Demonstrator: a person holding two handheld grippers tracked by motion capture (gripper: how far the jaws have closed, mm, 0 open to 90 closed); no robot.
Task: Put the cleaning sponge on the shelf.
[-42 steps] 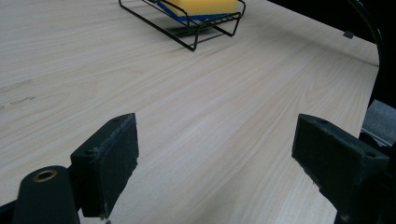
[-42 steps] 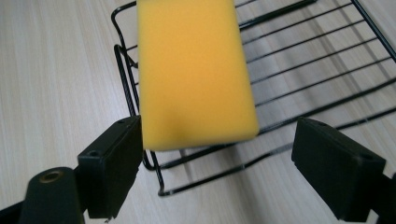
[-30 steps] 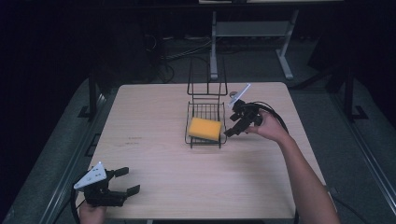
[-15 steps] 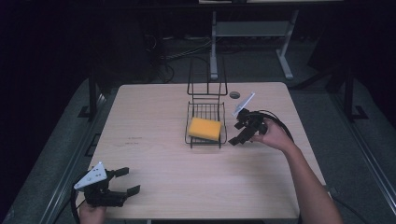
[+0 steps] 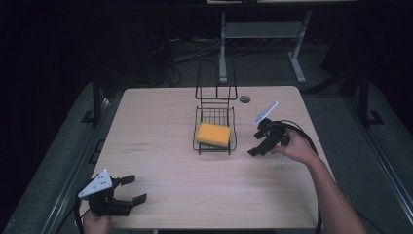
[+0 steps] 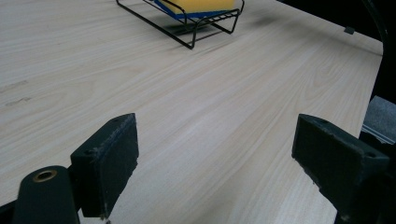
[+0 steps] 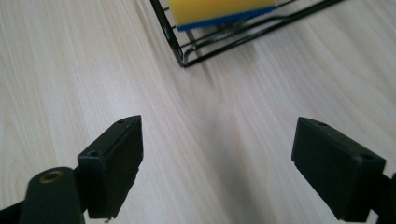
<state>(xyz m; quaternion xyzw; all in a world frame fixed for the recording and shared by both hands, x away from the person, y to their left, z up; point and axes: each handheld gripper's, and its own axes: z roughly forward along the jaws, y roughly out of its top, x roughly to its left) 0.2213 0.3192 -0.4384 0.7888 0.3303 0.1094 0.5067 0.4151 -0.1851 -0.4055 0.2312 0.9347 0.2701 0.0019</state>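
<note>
A yellow sponge (image 5: pixel 213 134) with a blue underside lies in a black wire rack (image 5: pixel 215 113) at the middle of the wooden table (image 5: pixel 165 122). My right gripper (image 5: pixel 257 141) hovers open just right of the rack, nothing between its jaws. In the right gripper view the sponge (image 7: pixel 219 10) and the rack (image 7: pixel 196 55) corner sit ahead of the open right gripper (image 7: pixel 217 175). My left gripper (image 5: pixel 133 189) rests open near the table's front left edge. Far ahead in the left gripper view, beyond the open left gripper (image 6: pixel 217 175), are the rack (image 6: pixel 187 32) and sponge (image 6: pixel 201 4).
The rack has a tall wire back (image 5: pixel 216 80) rising behind the sponge. A small round grommet (image 5: pixel 245 99) is set in the table near the far edge. A metal stand (image 5: pixel 260 34) and cables lie on the dark floor beyond the table.
My right gripper has drawn back from the rack, moving rightward and toward the near side. The sponge stays in the rack. The left gripper has not moved.
</note>
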